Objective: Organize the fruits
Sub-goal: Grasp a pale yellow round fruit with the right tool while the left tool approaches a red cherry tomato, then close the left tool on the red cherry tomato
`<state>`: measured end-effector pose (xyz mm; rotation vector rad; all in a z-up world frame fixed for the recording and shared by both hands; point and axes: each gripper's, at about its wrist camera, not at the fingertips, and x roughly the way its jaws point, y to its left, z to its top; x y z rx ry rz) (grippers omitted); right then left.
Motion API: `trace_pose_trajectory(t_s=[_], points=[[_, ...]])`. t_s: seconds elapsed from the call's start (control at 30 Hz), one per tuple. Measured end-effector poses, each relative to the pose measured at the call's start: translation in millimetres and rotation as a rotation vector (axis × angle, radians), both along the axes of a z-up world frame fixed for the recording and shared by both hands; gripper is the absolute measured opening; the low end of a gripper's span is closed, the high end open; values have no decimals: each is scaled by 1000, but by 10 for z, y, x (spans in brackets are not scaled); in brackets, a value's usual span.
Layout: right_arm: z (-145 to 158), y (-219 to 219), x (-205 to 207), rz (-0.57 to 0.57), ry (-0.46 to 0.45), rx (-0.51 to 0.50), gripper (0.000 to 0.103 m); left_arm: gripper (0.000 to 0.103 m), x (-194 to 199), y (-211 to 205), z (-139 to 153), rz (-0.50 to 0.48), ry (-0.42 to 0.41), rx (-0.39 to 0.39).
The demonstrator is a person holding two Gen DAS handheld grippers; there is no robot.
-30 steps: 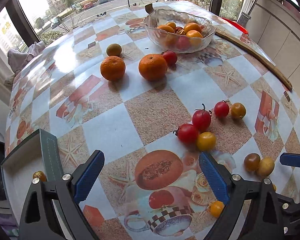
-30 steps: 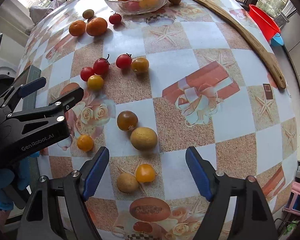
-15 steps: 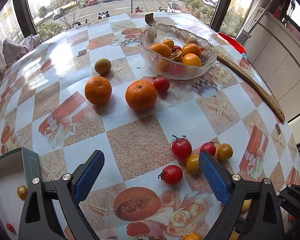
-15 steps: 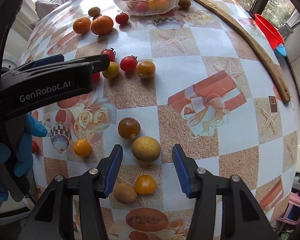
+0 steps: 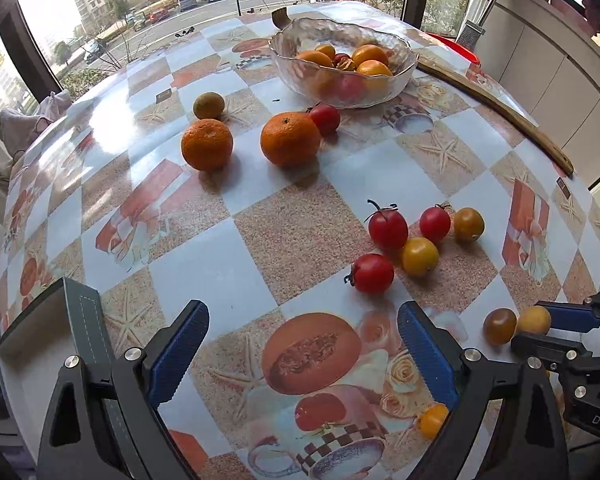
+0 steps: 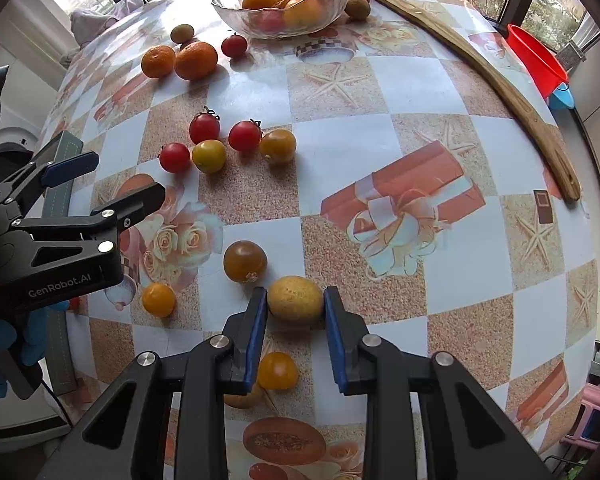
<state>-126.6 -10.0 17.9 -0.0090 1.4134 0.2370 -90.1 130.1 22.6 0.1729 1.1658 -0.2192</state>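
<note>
My right gripper point(image 6: 295, 306) is shut on a pale yellow round fruit point(image 6: 295, 299) that rests on the table; the fruit also shows in the left wrist view point(image 5: 534, 319). A brown tomato point(image 6: 245, 261) lies just left of it and a small orange tomato point(image 6: 277, 370) lies between the arms. My left gripper point(image 5: 302, 346) is open and empty above the tablecloth. A cluster of red and yellow tomatoes point(image 5: 404, 238) lies ahead of it. Two oranges point(image 5: 290, 139) and a glass bowl point(image 5: 342, 64) holding fruit stand farther back.
A long wooden stick point(image 6: 484, 80) lies along the table's right edge, with a red bucket point(image 6: 536, 58) beyond it. A dark box point(image 5: 40, 356) sits at the table's left edge. A small green fruit point(image 5: 208, 105) lies behind the oranges.
My right gripper has moved forward and closed its fingers onto the pale yellow fruit. My left gripper has stayed open and shifted a little.
</note>
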Motion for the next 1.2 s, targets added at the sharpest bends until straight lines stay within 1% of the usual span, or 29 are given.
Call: trace_pose_trajectory(t_s=[0.03, 0.1, 0.17, 0.2, 0.23, 0.27, 0.33, 0.37, 0.43, 0.47, 0.5, 0.7, 0.9, 1.1, 1.2], points=[[1, -7, -1, -3, 2, 3, 31, 93, 22, -51, -12, -7, -3, -2], [5, -38, -3, -12, 6, 9, 31, 80, 85, -161, -50, -30, 6, -2], [14, -76, -10, -22, 11, 12, 31, 80, 92, -221, -27, -43, -6, -18], [14, -94, -12, -27, 14, 14, 31, 79, 84, -254, -32, -52, -5, -9], [16, -115, -17, -33, 17, 17, 31, 74, 69, -281, -34, -62, -7, -5], [17, -118, -22, -37, 19, 20, 31, 70, 53, -296, -25, -68, -7, -17], [19, -131, -22, -43, 22, 23, 31, 55, 39, -324, -9, -76, 2, -38], [19, -140, -25, -47, 25, 27, 31, 51, 32, -339, 2, -85, 4, -49], [18, -158, -29, -55, 30, 35, 31, 31, 4, -368, 29, -100, 11, -76], [19, -166, -33, -61, 34, 39, 31, 26, 2, -376, 35, -103, 18, -90], [21, -175, -35, -65, 37, 42, 31, 24, 1, -377, 39, -98, 24, -99], [83, -252, -65, -88, 38, 54, 31, 24, -5, -257, 65, -23, 42, -166], [97, -283, -81, -97, 42, 55, 31, 24, -22, -200, 62, 3, 46, -167], [116, -257, -69, -92, 36, 58, 31, 24, -39, -82, 81, 57, 55, -210], [120, -231, -54, -88, 38, 55, 31, 24, -7, -119, 34, 52, 62, -201]])
